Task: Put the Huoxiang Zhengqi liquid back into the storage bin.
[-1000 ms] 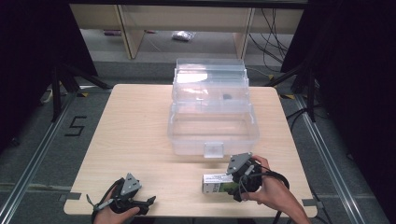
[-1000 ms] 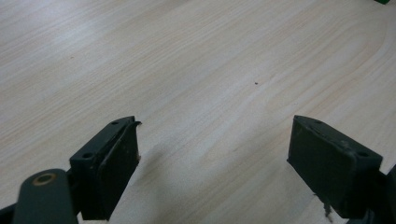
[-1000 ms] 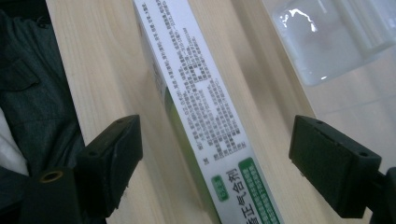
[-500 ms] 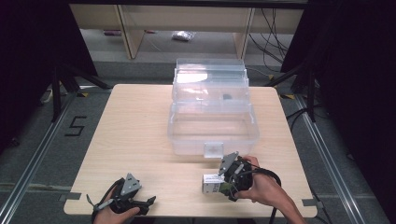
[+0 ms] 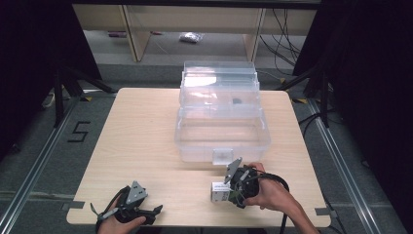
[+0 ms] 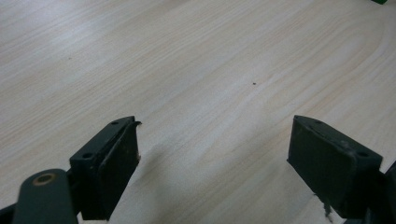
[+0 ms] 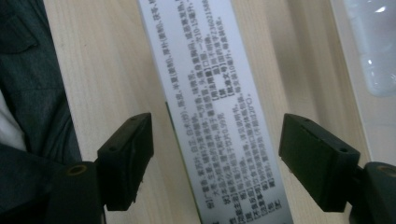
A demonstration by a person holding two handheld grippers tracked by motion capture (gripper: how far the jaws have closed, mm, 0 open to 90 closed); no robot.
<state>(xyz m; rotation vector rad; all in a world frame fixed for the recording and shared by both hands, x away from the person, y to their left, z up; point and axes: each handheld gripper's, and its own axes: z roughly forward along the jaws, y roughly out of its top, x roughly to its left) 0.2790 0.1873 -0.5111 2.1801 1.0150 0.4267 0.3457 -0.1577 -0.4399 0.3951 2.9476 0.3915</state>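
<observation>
Right tool (image 7: pixel 215 154) spread wide, straddling a small white carton (image 7: pixel 210 107) lying on the bench (image 5: pixel 146 146), not clamped yet. Just beyond it: clear lidded bin (image 5: pixel 221 131), lid up, looks near-empty. Left tool (image 6: pixel 215 158) released, idle over bare bench. Judgement: early—grab and likely stow remain.

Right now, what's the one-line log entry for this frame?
left tool: open, idle near table edge | right tool: open, straddling white printed carton | clear bin: open
</observation>
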